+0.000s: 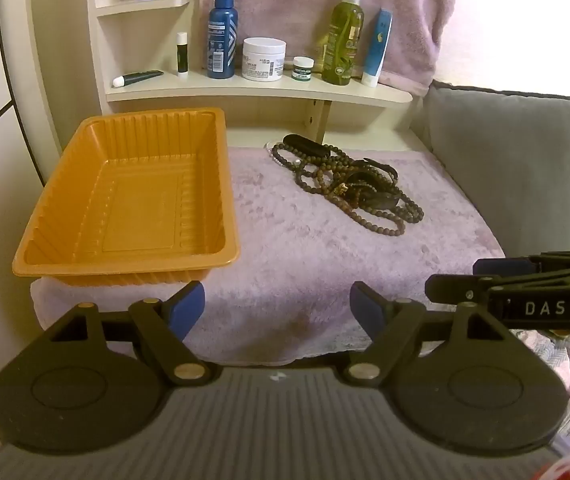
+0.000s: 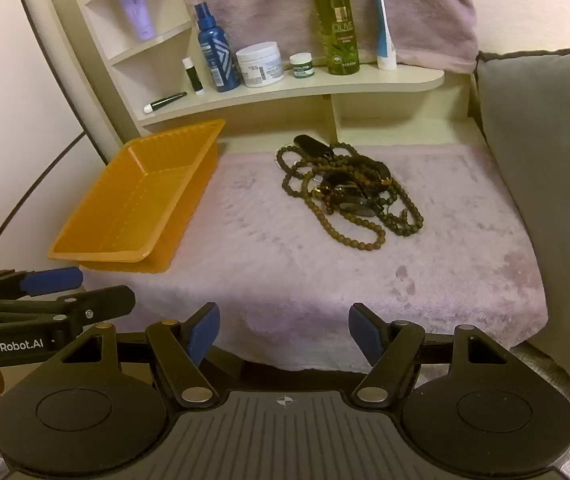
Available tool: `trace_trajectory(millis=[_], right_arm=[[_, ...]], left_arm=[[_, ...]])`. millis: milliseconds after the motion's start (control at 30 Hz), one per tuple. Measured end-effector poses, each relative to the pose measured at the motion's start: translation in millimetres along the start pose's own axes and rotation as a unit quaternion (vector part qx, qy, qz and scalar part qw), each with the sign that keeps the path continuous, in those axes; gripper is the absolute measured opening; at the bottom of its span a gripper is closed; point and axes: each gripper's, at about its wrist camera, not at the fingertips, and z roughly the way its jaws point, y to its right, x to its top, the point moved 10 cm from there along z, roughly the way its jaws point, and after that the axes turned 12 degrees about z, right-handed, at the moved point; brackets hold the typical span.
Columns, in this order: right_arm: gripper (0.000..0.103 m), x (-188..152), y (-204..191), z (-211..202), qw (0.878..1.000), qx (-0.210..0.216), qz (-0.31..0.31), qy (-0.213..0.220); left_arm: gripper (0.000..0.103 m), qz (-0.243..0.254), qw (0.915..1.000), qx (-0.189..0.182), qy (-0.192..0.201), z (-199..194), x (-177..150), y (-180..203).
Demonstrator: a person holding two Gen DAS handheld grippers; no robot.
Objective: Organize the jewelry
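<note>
tangled bead jewelry [image 2: 349,196] at frame centre, right of empty orange tray [image 2: 133,204]; left gripper [image 1: 277,306] and right gripper [image 2: 283,328] spread wide. strands limp, light, probably snag; pinch an outer loop.

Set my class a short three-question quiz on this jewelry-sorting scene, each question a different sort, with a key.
1. True or false: the orange tray already holds jewelry.
2. Which lies nearer the grey cushion: the tray or the pile of beaded necklaces?
3. Multiple choice: the left gripper and right gripper are (A) both open, (B) both shut, (C) one holding beads.

Key: 1 false; 2 the pile of beaded necklaces; 3 A.
</note>
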Motion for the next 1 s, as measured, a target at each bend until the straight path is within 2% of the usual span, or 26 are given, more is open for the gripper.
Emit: trace_trajectory(millis=[1000], right_arm=[[0.071, 1.0, 0.1, -1.0, 1.000, 0.000, 0.000, 0.001]], left_arm=[[0.078, -0.003, 1.0000, -0.003, -0.001, 0.0, 0.1, 0.4]])
